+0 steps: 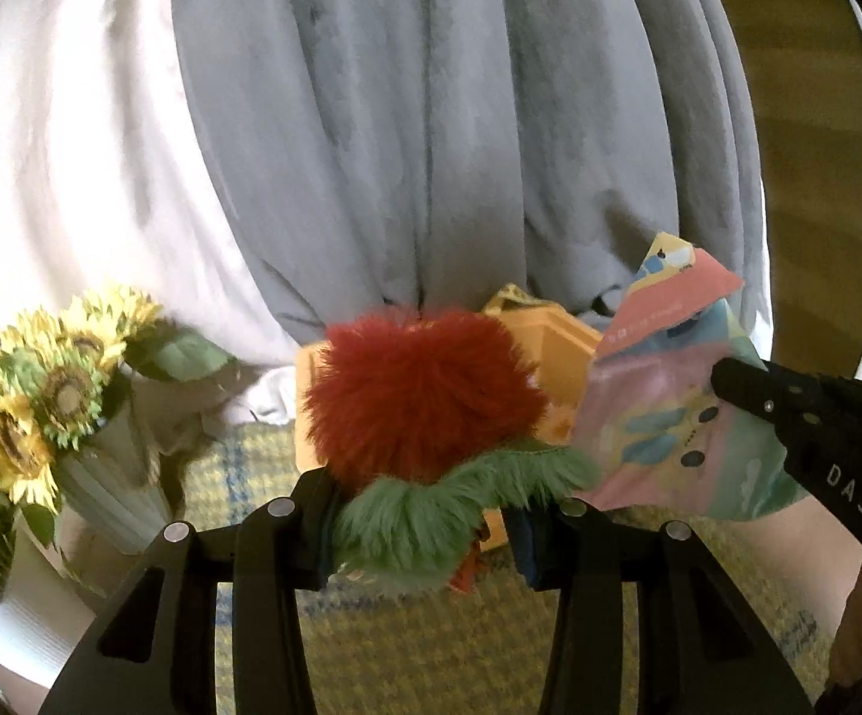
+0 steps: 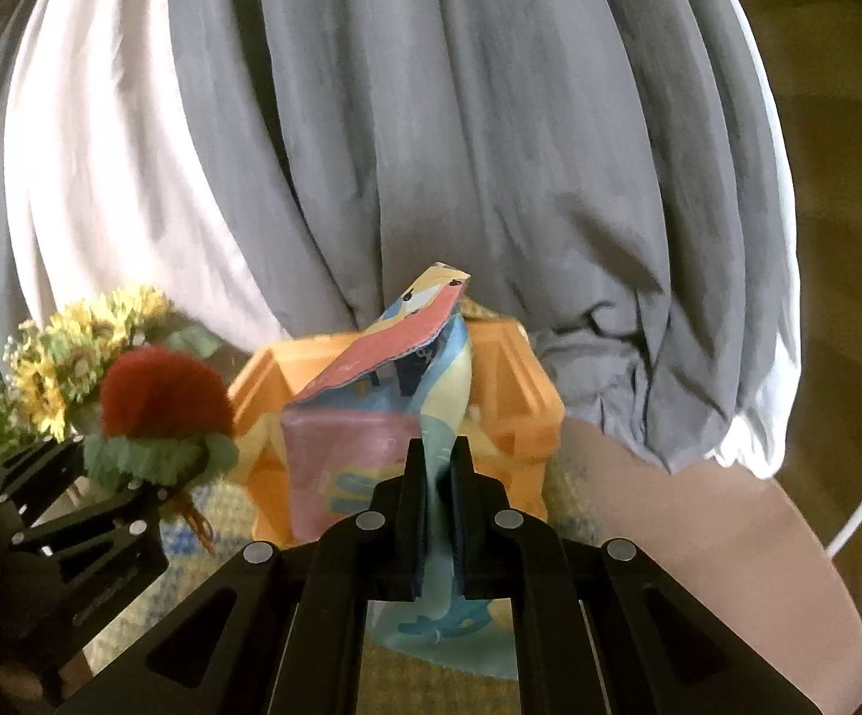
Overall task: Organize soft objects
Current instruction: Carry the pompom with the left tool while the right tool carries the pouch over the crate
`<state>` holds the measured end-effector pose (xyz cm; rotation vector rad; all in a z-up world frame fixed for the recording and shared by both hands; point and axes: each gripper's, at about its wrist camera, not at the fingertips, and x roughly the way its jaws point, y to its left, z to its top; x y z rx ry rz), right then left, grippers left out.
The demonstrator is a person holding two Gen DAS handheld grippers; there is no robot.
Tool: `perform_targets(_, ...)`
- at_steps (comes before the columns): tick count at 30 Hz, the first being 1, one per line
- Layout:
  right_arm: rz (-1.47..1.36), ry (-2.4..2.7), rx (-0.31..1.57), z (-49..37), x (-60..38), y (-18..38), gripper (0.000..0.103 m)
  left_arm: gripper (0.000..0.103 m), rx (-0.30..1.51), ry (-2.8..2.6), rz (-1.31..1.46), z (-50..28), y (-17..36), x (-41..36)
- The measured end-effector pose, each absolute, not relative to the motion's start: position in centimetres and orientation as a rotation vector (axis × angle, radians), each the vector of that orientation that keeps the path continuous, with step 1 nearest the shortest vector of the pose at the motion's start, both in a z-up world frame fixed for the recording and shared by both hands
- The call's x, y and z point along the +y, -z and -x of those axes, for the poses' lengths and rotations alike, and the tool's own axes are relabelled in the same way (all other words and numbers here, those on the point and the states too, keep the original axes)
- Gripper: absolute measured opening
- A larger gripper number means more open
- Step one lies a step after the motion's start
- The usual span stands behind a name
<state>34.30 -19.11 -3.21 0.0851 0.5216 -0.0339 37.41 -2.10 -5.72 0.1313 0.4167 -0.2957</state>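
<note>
My left gripper [image 1: 425, 527] is shut on a fuzzy plush toy [image 1: 425, 399] with a red top and a green fringe, held up in front of an orange crate [image 1: 573, 345]. The right wrist view shows the same plush toy [image 2: 162, 399] at the left, in the left gripper [image 2: 112, 476]. My right gripper [image 2: 436, 453] is shut on a pastel printed cloth pouch [image 2: 359, 435], which hangs in front of the orange crate [image 2: 529, 381]. In the left wrist view the pouch [image 1: 663, 417] is at the right, with the right gripper [image 1: 728, 384] pinching its edge.
Sunflowers [image 1: 43, 405] stand in a white ribbed vase [image 1: 109, 482] at the left. A yellow woven mat [image 1: 252, 476] lies under the crate. Grey and white curtains [image 2: 431, 119] hang close behind. Pinkish tabletop [image 2: 699, 512] shows at the right.
</note>
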Motion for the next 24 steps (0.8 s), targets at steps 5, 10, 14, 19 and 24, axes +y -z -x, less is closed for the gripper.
perform_targets(5,-0.073,0.017,0.476,-35.4,-18.8,2.1,0.008,0.043,0.385,0.289,-0.128,-38.3,4.5,-1.9)
perform_targets(10,-0.06,-0.008,0.45,-36.9,-18.3,1.3,0.008,0.044,0.362,0.291,-0.125,-39.6,3.4,-1.8)
perform_targets(14,-0.048,-0.025,0.431,-38.2,-18.3,0.7,0.008,0.044,0.359,0.299,-0.104,-40.7,2.7,-1.8)
perform_targets(19,-0.027,-0.056,0.422,-40.1,-18.2,0.1,0.008,0.044,0.354,0.303,-0.093,-42.0,2.0,-1.9)
perform_targets(24,-0.012,-0.082,0.417,-42.4,-18.2,-0.1,0.008,0.044,0.345,0.288,-0.112,-43.7,1.5,-1.8)
